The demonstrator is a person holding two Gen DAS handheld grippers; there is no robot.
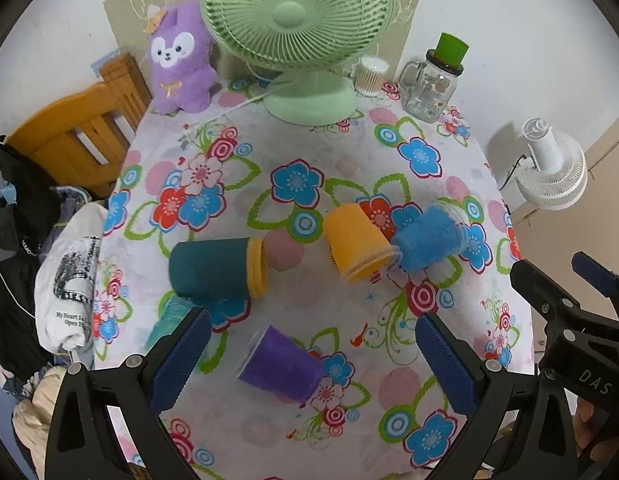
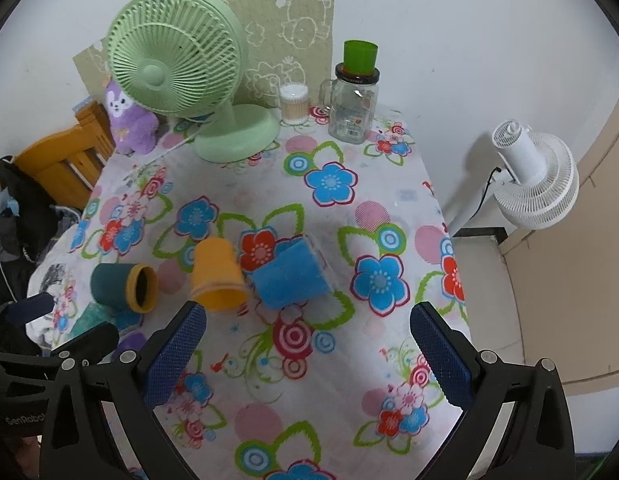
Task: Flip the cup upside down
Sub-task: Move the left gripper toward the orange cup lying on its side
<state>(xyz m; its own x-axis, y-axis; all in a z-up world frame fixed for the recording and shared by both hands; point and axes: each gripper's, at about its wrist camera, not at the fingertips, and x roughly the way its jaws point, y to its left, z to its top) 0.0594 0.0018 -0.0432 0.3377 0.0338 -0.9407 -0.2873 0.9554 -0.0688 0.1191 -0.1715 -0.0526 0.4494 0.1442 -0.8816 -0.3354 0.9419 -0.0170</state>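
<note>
Several cups lie on their sides on the flowered tablecloth (image 1: 301,144). A purple cup (image 1: 279,364) lies between my left gripper's (image 1: 309,352) open fingers, untouched. A dark teal cup with a yellow rim (image 1: 213,266) lies left, a yellow cup (image 1: 355,242) and a blue fuzzy cup (image 1: 425,238) lie right. In the right wrist view my right gripper (image 2: 307,340) is open and empty, just short of the yellow cup (image 2: 217,274) and blue cup (image 2: 291,276); the teal cup (image 2: 121,286) lies left.
A green desk fan (image 1: 305,36), a purple plush toy (image 1: 181,64), a cotton swab jar (image 1: 371,74) and a glass jar topped by a green cup (image 1: 433,80) stand at the table's back. A wooden chair (image 1: 77,136) and clothes (image 1: 65,280) are left; a white fan (image 2: 537,184) is right.
</note>
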